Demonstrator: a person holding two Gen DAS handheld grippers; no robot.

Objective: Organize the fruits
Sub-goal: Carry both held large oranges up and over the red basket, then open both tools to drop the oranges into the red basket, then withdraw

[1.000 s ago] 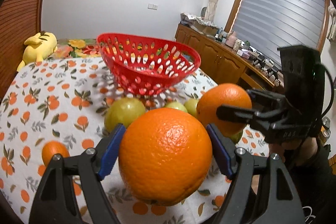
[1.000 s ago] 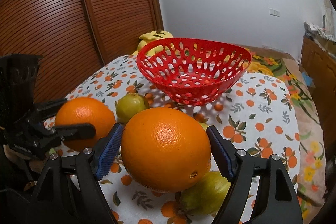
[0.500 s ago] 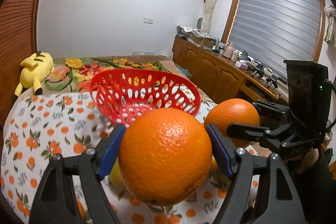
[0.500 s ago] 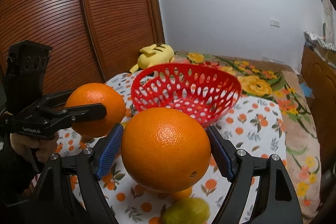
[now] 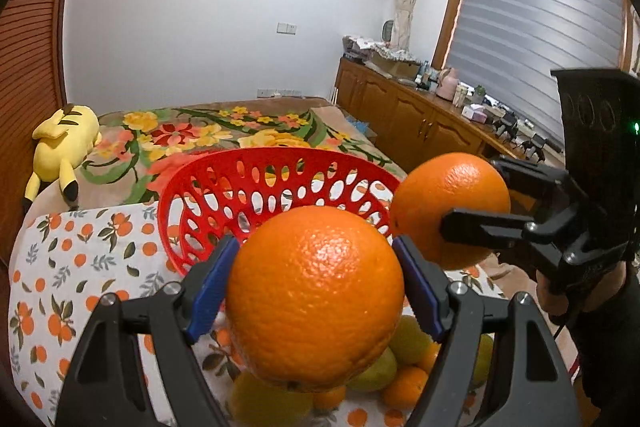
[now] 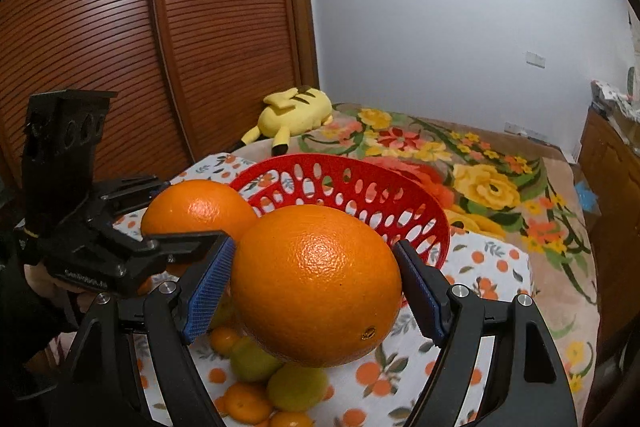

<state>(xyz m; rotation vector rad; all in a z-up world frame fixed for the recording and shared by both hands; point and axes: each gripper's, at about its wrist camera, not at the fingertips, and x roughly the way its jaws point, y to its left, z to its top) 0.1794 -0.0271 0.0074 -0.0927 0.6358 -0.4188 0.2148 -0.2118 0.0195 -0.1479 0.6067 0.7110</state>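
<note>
The left gripper [image 5: 316,283] clamps one orange [image 5: 316,297], the right gripper [image 6: 316,287] another orange [image 6: 316,285]; red basket [image 5: 208,183] at twelve o'clock; lettering on the gripper body unreadable.

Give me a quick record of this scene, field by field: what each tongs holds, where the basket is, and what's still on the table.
left tongs: shut on an orange, held in the air
right tongs: shut on a second orange, also in the air
basket: red, perforated, on the tablecloth beyond both oranges; no fruit seen inside
loose fruit: green and small orange pieces on the tablecloth under the tongs
plush toy: yellow, lying on the floral bedding behind the table
</note>
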